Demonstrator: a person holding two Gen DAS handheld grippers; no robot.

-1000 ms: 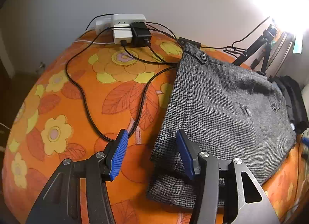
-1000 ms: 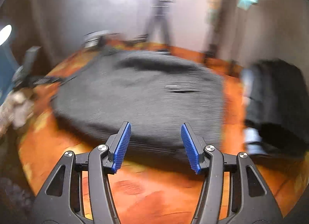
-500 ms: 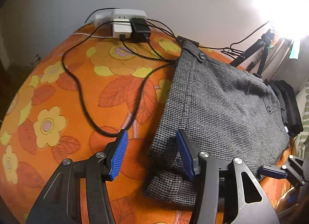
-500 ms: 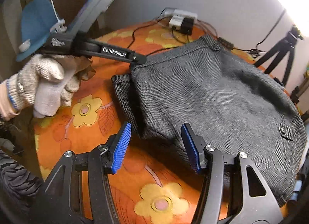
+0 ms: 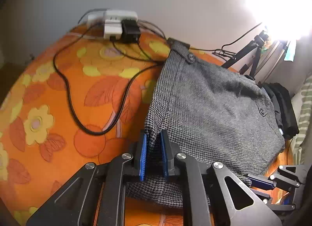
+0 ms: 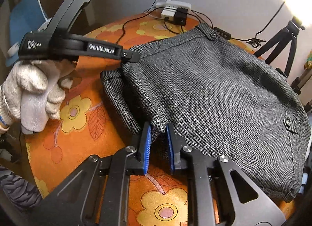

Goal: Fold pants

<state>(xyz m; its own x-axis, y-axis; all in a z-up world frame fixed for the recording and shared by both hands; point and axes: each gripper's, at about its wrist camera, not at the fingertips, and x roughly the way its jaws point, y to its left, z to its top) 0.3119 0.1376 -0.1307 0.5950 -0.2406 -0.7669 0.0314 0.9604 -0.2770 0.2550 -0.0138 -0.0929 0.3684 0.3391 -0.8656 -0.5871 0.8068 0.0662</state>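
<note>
Pants (image 5: 210, 108), grey houndstooth and already folded over once, fill the centre and right of the left wrist view, lying on an orange flowered cover (image 5: 48, 108). The left gripper (image 5: 153, 144) at lower centre has its blue pads drawn in close with a raised corner of the top layer pinched between them. At lower right the right gripper (image 5: 259, 182) reaches in to the cloth's near edge. A white power strip with plugs (image 5: 119, 24) sits at upper centre, black cables (image 5: 70, 97) loop down the cover at left, and a tripod (image 5: 251, 54) stands at upper right beside dark clothes (image 5: 282, 108).

In the right wrist view the pants (image 6: 214, 97) spread across the centre and right. The right gripper (image 6: 158, 134) at lower centre is nearly closed, clamping the lifted front edge of the fabric. At the left a gloved hand (image 6: 33, 93) holds the left gripper (image 6: 129, 57), whose tip meets the pants' left corner.
</note>
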